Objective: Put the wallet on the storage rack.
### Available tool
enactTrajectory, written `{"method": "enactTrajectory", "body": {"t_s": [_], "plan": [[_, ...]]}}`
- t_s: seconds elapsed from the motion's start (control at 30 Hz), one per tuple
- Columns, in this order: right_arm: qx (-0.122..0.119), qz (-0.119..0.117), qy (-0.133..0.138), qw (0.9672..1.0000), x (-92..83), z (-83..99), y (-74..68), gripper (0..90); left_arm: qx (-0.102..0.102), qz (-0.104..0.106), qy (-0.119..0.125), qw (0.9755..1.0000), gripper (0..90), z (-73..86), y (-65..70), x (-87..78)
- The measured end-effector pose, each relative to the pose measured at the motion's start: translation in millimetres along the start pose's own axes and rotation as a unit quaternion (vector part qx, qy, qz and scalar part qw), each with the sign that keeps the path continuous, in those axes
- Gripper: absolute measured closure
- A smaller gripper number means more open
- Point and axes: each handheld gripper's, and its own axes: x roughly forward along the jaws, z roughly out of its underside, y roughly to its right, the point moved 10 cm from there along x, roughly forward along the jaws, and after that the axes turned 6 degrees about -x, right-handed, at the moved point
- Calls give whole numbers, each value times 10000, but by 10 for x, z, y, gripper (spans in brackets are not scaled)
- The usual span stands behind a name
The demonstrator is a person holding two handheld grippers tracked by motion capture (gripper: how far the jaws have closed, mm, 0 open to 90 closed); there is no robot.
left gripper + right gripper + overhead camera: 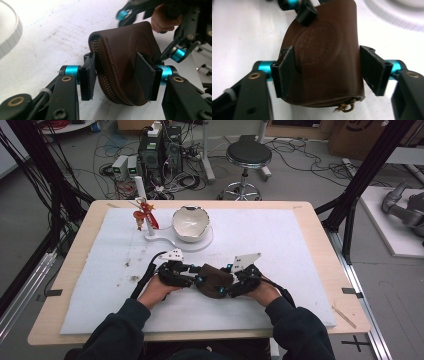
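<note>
A brown leather pouch [215, 281] with a stamped round emblem sits between both grippers at the front middle of the mat. In the left gripper view the pouch [122, 55] stands on edge, zipper side facing me, and my left gripper [116, 75] is shut on it, one pad at the zipper edge and one on its face. In the right gripper view the pouch [322, 62] lies between the jaws of my right gripper [328, 70]. That gripper's left pad touches the leather and the right pad stands slightly off it, so it is open. A brass clasp [344, 108] hangs at the near end.
A white bowl [190, 223] rests on a white stand [200, 244] at the back middle of the white foam mat [280, 240]. A red and gold ornament [144, 215] hangs on a post beside it. A stool [248, 155] stands beyond the table.
</note>
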Motion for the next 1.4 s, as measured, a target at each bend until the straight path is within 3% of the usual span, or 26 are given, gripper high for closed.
{"method": "enactTrajectory", "body": {"t_s": [0.13,0.23,0.3,0.37,0.43,0.57,0.7,0.8,0.87,0.93,1.17,1.4], "plan": [[661,-460,51,9967,35,41,18,265,229,42,78,9997,547,-29,25,-26],[978,-851,74,9915,35,56,-7,369,233,52,89,9997,551,-31,25,-29],[1158,-1159,127,9864,25,48,-44,480,226,43,87,9997,550,-32,19,-39],[1284,-1232,160,9839,17,32,-50,512,167,-56,155,9997,536,-62,-4,-78],[1407,-1319,294,9808,-3,-7,-45,573,13,-205,414,9989,470,-154,-70,-210],[1202,-975,493,9867,-71,-83,36,647,-255,-719,990,9922,375,-303,-290,-594],[1062,-616,674,9901,-139,-170,154,653,-329,-1270,1397,9815,304,-342,-492,-982],[943,-414,816,9913,-188,-277,250,653,-435,-1684,1610,9715,230,-331,-662,-1222],[871,-274,920,9916,-210,-363,328,654,-509,-1872,1747,9653,182,-323,-757,-1354],[803,-166,989,9917,-221,-446,406,654,-515,-2003,1835,9610,181,-314,-825,-1455],[608,23,1058,9925,-238,-774,671,656,-556,-2217,1940,9540,184,-262,-950,-1613],[284,208,1097,9933,-227,-1193,939,656,-511,-2315,2003,9506,186,-220,-992,-1763]]}}
